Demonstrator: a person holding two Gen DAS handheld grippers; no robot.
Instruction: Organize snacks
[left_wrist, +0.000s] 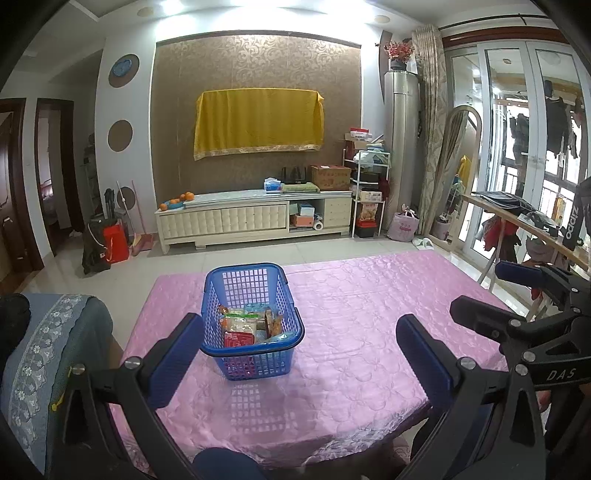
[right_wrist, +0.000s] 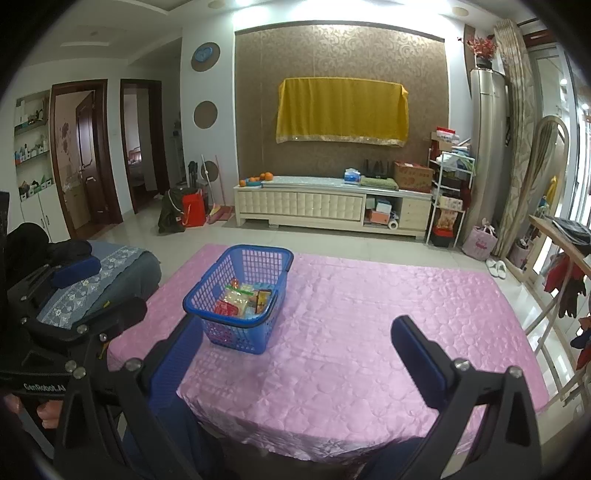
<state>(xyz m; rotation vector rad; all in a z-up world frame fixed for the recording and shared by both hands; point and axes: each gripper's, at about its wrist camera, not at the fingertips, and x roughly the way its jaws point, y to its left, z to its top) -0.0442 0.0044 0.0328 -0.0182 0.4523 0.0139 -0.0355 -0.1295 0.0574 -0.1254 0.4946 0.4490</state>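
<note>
The snack packets (left_wrist: 245, 325) heaped in the blue plastic lattice basket (left_wrist: 258, 363) overlap one another, their labels too small to read. The yellow gold-trimmed cloth (left_wrist: 258, 123) hides whatever hangs on the wall behind it. The pink quilted tablecloth (left_wrist: 351, 332) runs off the bottom edge behind the black gripper frames.

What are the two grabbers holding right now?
Nothing. The left gripper and the right gripper are both open and empty above the pink tablecloth. The snacks lie in the blue basket.
</note>
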